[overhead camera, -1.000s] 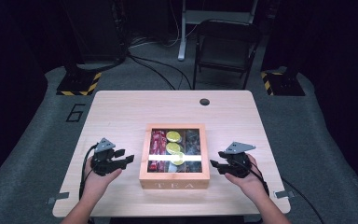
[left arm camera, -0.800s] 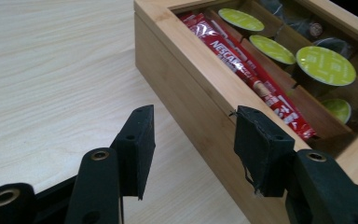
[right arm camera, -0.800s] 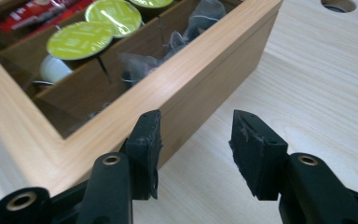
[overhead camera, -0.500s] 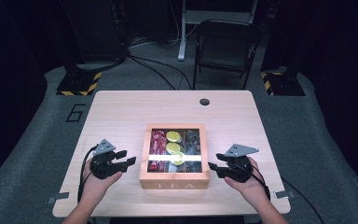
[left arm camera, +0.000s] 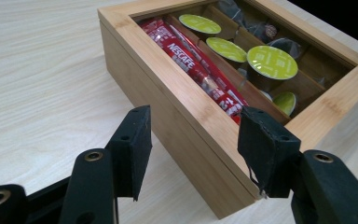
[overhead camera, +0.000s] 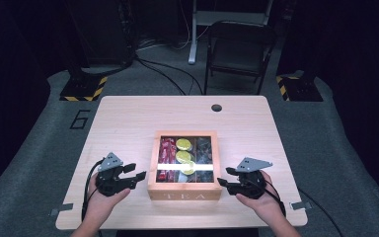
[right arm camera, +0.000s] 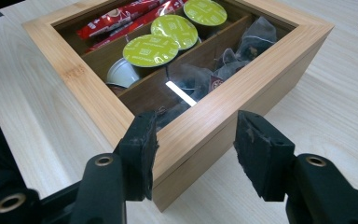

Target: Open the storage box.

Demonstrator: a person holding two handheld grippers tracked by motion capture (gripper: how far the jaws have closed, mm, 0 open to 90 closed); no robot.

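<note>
At the near-centre of the table (overhead camera: 128,118), toward six o'clock, sits the wooden tea box (overhead camera: 184,190), glass lid down, holding red sachets (left arm camera: 193,65), green-topped capsules (right arm camera: 150,50) and dark tea bags (right arm camera: 256,35). The left gripper (overhead camera: 139,172) stands at the box's nine o'clock, its jaws having just been opening, nothing between them. The right gripper (overhead camera: 225,177) stands at three o'clock, jaws parted and empty, aimed at the near corner. Judgement: approach stage, the box not yet touched. The next move likely calls for both grippers closing in on the lid's edges evenly, to lift it.
</note>
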